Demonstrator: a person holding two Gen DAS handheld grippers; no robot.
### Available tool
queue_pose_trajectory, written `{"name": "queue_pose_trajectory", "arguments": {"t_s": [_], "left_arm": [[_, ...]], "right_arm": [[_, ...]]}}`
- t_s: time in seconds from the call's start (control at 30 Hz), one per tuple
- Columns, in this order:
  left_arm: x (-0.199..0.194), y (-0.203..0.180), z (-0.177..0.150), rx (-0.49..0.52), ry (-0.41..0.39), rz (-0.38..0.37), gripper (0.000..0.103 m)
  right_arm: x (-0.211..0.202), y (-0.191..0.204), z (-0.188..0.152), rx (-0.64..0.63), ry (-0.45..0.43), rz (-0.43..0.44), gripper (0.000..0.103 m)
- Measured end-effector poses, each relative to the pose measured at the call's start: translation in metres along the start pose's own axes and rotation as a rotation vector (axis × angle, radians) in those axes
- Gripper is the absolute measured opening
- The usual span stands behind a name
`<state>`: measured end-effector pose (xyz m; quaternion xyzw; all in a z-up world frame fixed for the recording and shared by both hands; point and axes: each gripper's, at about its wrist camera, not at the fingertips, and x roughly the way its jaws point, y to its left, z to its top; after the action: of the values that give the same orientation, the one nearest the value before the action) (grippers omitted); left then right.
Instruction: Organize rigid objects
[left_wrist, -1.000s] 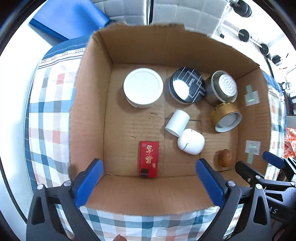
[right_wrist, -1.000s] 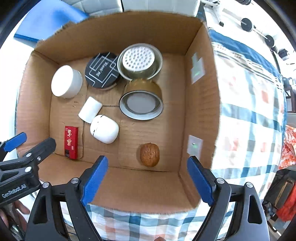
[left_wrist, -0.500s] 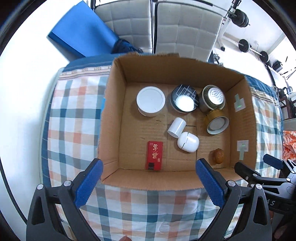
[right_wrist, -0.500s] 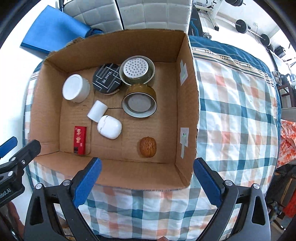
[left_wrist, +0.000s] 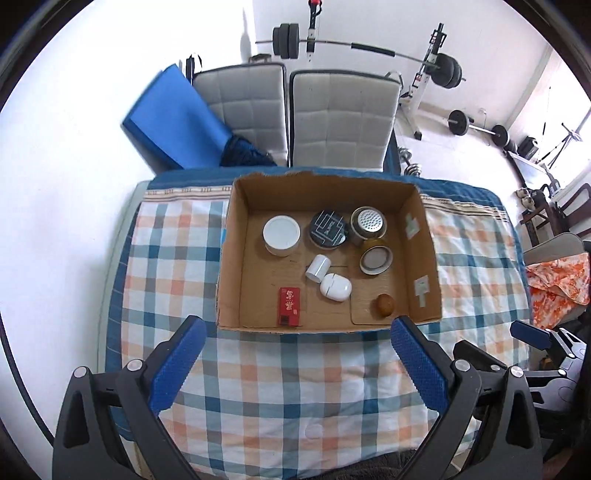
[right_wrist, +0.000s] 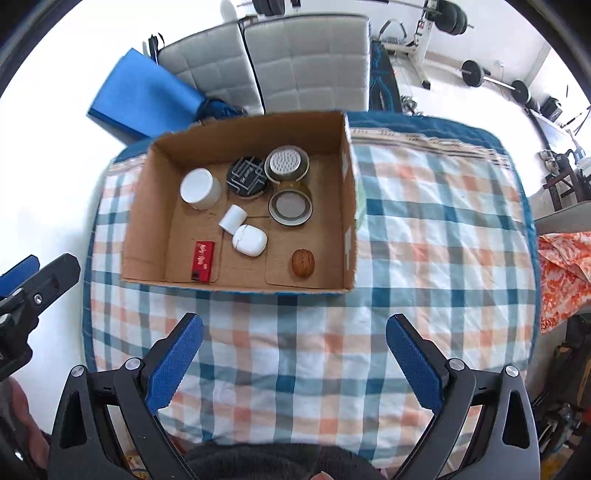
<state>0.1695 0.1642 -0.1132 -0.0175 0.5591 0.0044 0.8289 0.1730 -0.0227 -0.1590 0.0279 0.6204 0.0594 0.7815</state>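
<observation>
Checked cloth carries the cardboard box at its far side, all objects inside. Your left gripper and right gripper hang spread wide, empty, near edge. Walnut probably rolls if you nudge the box wall.

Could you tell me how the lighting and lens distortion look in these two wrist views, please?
Left wrist view: floor blown out to white, cardboard box evenly lit and sharp, checked cloth bowed by the fisheye. Right wrist view: same washed-out floor, walnut crisp, cloth edges curve strongly, dark corners around the frame.
</observation>
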Motion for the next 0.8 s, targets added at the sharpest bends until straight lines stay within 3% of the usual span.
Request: {"name": "queue_pose_trajectory", "arguments": {"t_s": [0.4, 0.8], "left_arm": [[-0.087, -0.006, -0.013, -0.002, -0.134, -0.004, 0.103], [-0.112, -0.005, -0.022, -0.013, -0.191, 0.011, 0.103]], "right_arm": [[-0.110, 0.002, -0.023, -0.014, -0.183, -0.026, 0.101], [-0.138, 0.000, -0.029, -0.009, -0.226, -0.047, 0.101]]}}
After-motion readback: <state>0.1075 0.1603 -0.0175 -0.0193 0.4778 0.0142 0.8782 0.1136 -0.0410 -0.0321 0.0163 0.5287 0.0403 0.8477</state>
